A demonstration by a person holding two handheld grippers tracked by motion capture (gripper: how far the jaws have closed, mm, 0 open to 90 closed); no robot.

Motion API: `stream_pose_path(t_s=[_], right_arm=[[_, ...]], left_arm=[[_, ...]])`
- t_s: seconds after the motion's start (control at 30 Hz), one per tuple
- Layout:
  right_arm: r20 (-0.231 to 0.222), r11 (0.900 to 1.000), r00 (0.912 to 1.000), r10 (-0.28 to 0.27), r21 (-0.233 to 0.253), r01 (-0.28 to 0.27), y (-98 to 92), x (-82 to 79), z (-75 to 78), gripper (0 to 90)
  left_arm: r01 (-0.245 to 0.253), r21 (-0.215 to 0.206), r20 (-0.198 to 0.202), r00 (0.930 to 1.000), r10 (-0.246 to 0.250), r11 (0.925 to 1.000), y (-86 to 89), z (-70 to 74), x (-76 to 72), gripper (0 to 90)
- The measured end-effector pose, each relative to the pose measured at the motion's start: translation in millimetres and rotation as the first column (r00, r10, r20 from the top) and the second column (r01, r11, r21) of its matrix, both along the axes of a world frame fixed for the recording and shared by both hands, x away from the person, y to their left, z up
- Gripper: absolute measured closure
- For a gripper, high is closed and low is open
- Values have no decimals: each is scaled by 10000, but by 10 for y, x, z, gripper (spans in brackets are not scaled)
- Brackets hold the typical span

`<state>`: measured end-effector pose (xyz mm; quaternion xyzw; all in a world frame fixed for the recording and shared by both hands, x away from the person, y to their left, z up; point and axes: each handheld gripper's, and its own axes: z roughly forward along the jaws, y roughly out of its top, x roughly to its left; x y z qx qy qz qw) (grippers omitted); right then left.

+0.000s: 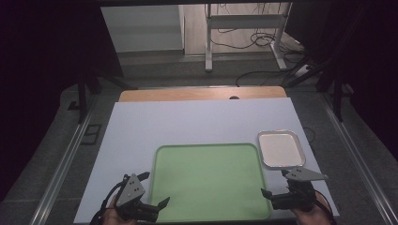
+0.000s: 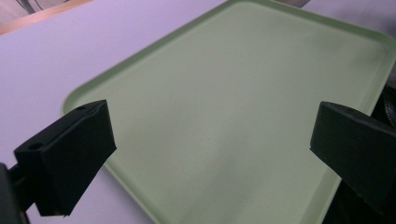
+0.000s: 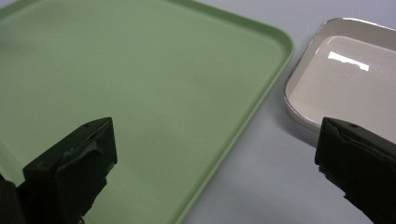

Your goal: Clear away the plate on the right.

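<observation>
An empty light green tray (image 1: 209,180) lies on the white tabletop (image 1: 187,122) near the front edge. Right of it sits a small, empty, shiny metal tray (image 1: 280,149). My left gripper (image 1: 155,189) hovers at the green tray's front left corner, open with nothing between its jaws. In the left gripper view the jaws (image 2: 210,154) stand wide apart over the green tray (image 2: 233,102). My right gripper (image 1: 274,183) is open at the tray's front right corner. In the right gripper view it (image 3: 215,158) straddles the green tray's rim (image 3: 261,98), with the metal tray (image 3: 355,79) just beyond.
A wooden strip (image 1: 202,93) runs along the table's far edge. Behind it stand a white desk frame (image 1: 209,42) and cables (image 1: 263,40) on the floor. Metal rails (image 1: 65,159) flank the table on both sides.
</observation>
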<state>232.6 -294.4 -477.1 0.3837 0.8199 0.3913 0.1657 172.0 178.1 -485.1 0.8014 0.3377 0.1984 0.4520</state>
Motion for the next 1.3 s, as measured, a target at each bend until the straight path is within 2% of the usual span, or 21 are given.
stream_pose_path(t_s=[0.07,0.17,0.23,0.3,0.4,0.6,0.7,0.8,1.3], right_arm=[[40,10000,10000,-2,-1,2,-7,-1,4,0],[451,9999,9990,-20,-168,28,-16,-22,28,0],[502,9998,9987,-33,-207,44,-13,-24,26,0],[510,9989,9987,20,-471,4,2,-17,1,0],[536,9981,9986,20,-609,13,8,-16,-9,0],[530,9980,9986,-19,-634,52,2,-16,-14,0],[462,9983,9989,-41,-587,68,-10,-6,-18,0],[424,9982,9991,-58,-601,84,-15,0,-22,0],[523,9972,9982,-288,-678,323,-40,67,-1,0]], left_arm=[[-37,-5,-2,10000,37,10000,10,-2,4,0],[-122,-157,-17,9999,121,9998,37,7,7,0],[-114,-334,114,9999,118,9994,54,9,7,0],[-134,-421,196,9997,142,9990,64,13,8,0],[-99,-447,159,9998,106,9990,60,11,12,0],[196,-284,238,9995,-189,9994,12,12,0,0],[220,-17,176,9996,-219,9998,-10,1,2,0],[189,72,180,9997,-191,9998,-13,-2,3,0],[127,202,148,9998,-130,9997,-17,-7,5,0]])
